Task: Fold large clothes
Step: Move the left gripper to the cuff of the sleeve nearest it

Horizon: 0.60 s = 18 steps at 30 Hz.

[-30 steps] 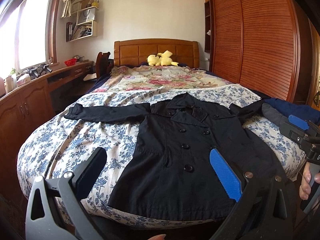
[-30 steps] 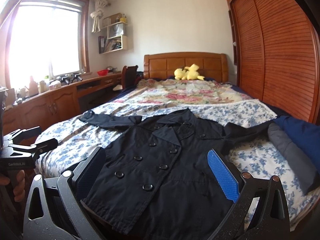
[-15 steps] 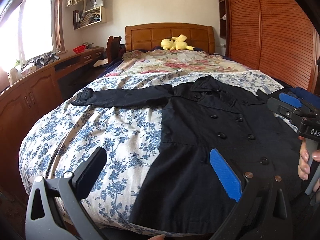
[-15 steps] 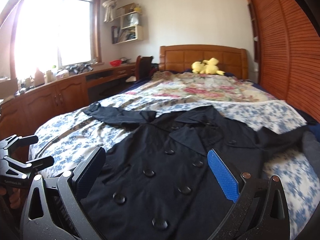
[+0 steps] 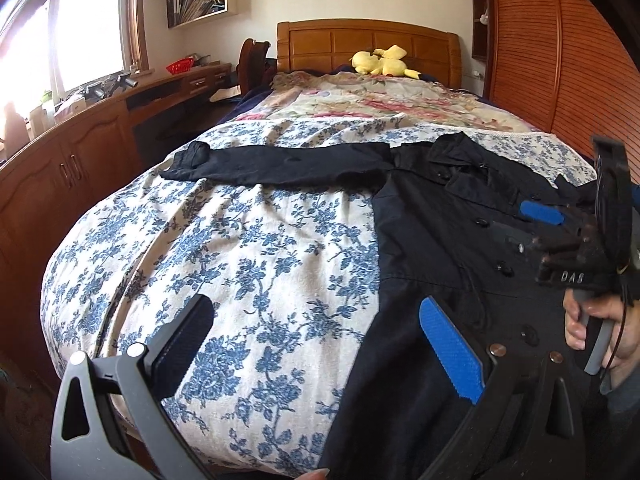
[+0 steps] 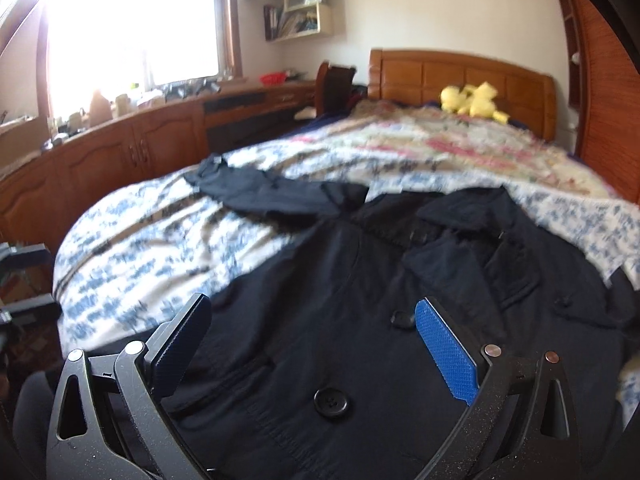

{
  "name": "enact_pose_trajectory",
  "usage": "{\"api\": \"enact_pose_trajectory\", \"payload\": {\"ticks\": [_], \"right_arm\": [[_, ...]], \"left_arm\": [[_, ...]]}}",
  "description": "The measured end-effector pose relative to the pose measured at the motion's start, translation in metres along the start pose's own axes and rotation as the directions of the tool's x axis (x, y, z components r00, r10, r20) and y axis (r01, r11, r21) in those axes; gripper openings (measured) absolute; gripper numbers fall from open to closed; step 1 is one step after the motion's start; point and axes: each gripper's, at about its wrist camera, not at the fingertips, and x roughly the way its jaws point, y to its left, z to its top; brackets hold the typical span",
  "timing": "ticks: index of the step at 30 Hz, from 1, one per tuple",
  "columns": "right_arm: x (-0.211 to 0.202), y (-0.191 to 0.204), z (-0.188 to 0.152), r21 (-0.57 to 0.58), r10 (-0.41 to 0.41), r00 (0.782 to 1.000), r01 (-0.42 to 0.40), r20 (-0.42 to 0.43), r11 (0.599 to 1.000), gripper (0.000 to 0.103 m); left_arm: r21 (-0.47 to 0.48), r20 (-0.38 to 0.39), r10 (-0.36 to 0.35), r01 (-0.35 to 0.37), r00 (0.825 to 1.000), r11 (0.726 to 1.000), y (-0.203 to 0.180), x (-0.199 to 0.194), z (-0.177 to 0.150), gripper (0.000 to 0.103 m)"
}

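Note:
A black double-breasted coat point(image 5: 440, 240) lies face up on the bed, buttons showing, with one sleeve point(image 5: 280, 168) stretched out to the left. My left gripper point(image 5: 316, 316) is open above the bedcover by the coat's left edge, holding nothing. My right gripper point(image 6: 314, 312) is open low over the coat point(image 6: 320, 280) front, near a large button point(image 6: 330, 402), also holding nothing. In the left wrist view the right gripper point(image 5: 560, 232) hovers over the coat's chest, with a hand point(image 5: 600, 328) on its handle. The sleeve point(image 6: 272, 196) appears blurred in the right wrist view.
The bed carries a blue floral cover point(image 5: 240, 260) and a pink floral quilt point(image 5: 380, 100) behind it. A yellow plush toy point(image 5: 380, 62) sits by the wooden headboard point(image 5: 360, 44). Wooden cabinets point(image 5: 80, 152) run along the left, and a wardrobe point(image 5: 560, 60) stands on the right.
Both grippers have moved forward and lower toward the bed, the left one shifting left to the coat's edge. The coat lies as before. Both stay open.

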Motion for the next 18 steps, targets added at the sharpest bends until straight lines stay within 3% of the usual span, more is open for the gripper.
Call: {"api": "enact_pose_trajectory", "payload": {"ticks": [3,10,18], "right_arm": [[0.011,-0.001,-0.008,0.003,0.015,0.999,-0.015,-0.046,1.0,0.103],[0.012,0.003,-0.014,-0.024,0.003,0.999,-0.004,-0.043,1.0,0.103],[0.017,0.0,-0.016,-0.012,0.004,0.998,-0.004,-0.056,1.0,0.103]], "left_arm": [[-0.019,-0.032,-0.015,0.014,0.999,1.0,0.01,0.017,0.004,0.103],[-0.105,-0.099,-0.086,0.075,0.991,0.992,0.039,0.063,0.015,0.103],[-0.141,-0.116,-0.127,0.11,0.985,0.984,0.074,0.116,0.058,0.103]]}}
